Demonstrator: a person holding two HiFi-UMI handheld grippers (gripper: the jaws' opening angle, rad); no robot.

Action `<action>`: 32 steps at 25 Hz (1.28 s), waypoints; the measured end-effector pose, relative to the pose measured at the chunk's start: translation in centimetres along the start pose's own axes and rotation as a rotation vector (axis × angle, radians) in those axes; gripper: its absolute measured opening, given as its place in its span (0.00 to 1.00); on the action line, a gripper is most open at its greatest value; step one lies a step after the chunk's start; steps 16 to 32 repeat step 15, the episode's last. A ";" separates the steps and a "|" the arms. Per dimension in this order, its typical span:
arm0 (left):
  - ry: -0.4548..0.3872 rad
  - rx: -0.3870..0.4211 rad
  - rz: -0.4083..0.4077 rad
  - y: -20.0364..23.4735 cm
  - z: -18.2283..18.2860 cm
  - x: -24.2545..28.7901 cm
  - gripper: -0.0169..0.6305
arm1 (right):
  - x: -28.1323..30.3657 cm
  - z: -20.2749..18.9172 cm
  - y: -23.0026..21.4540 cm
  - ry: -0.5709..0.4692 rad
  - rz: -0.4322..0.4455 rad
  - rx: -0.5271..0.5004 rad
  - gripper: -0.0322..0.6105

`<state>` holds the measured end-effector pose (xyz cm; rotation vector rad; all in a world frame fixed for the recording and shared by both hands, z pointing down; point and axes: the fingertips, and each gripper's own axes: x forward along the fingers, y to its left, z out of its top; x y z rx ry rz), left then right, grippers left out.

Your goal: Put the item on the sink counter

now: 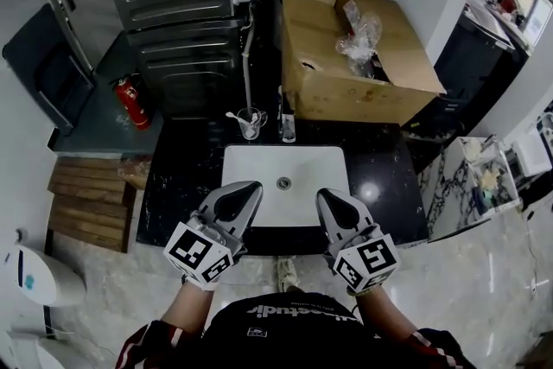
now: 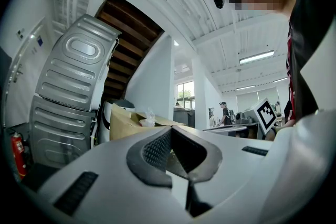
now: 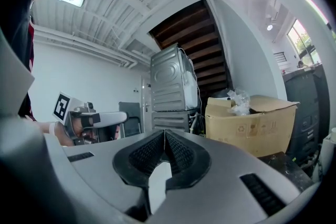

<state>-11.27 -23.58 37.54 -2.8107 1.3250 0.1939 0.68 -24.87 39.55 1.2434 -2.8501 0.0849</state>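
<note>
At six o'clock of the sink (image 1: 298,164), left gripper (image 1: 252,186) and right gripper (image 1: 323,194) both pinched closed, empty; glass (image 1: 250,124) at eleven, head view only.

No words could be read for sure. The person's dark shirt (image 1: 298,313) had white letters, but they were upside down and too blurry. The cardboard box (image 3: 252,123) had small printed signs on its side, one like arrows going round. The cubes on the left gripper (image 1: 249,188) and the right gripper (image 1: 325,196) had black-and-white square markers (image 1: 200,253), not letters. The label on the red fire extinguisher (image 1: 132,102) was too small to read.
</note>
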 end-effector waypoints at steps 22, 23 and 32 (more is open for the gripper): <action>-0.007 0.006 0.007 -0.4 0.5 -0.2 0.05 | -0.6 -0.2 -0.5 0.013 -0.012 0.009 0.11; -0.007 0.006 0.007 -0.4 0.5 -0.2 0.05 | -0.6 -0.2 -0.5 0.013 -0.012 0.009 0.11; -0.007 0.006 0.007 -0.4 0.5 -0.2 0.05 | -0.6 -0.2 -0.5 0.013 -0.012 0.009 0.11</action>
